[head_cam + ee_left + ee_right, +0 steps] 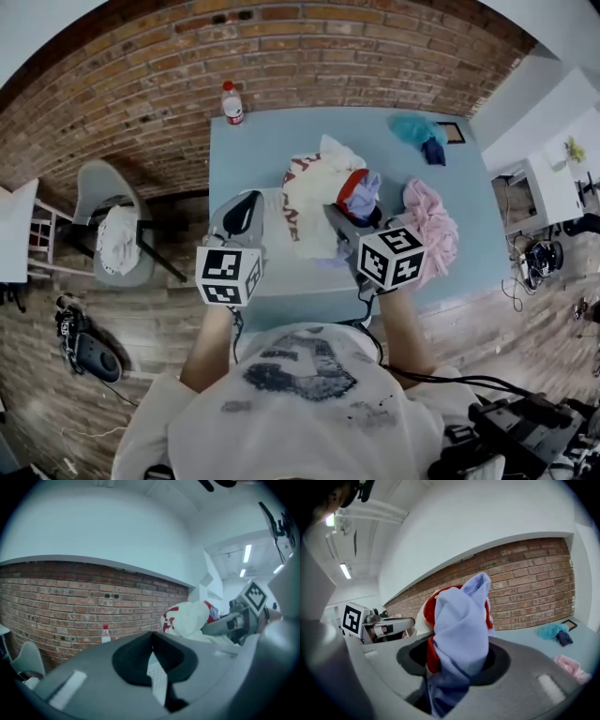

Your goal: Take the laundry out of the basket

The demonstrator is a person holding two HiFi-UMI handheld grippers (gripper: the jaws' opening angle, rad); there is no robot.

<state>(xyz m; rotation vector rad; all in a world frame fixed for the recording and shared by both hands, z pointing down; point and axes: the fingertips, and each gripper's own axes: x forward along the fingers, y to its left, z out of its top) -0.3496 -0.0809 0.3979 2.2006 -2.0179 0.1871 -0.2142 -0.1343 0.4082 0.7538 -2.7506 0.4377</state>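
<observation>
Two tools hang close in front of the person, over the near edge of the surface [239,155]. The left tool [248,202], at 11 o'clock from the person, is squeezed tight with nothing in it. The right tool [352,217], at 1 o'clock, is clamped on a blue and red cloth [362,192], which pokes up out of its jaws.

A white and red shirt [307,192] is bunched right against that cloth, at its 9 o'clock. I cannot tell if the two are tangled. If they are, the shirt could get dragged along and flop over the near edge. The cloth is fat and soft, so it could also slide out of the jaws on a fast swing.

A pink cloth [433,225] lies at 3 o'clock from the right tool, close to the right edge. A wide swing that way could push it off.

Most of the open room is on the left half of the surface, at 12 o'clock from the left tool. That spot is bare.

Farther off, a teal cloth [412,128] lies at 1 o'clock near the far edge. A bottle [232,103] stands at 11 o'clock by the brick wall [309,56], and a long reach could tip it. A chair [112,239] sits off the surface at 9 o'clock.
</observation>
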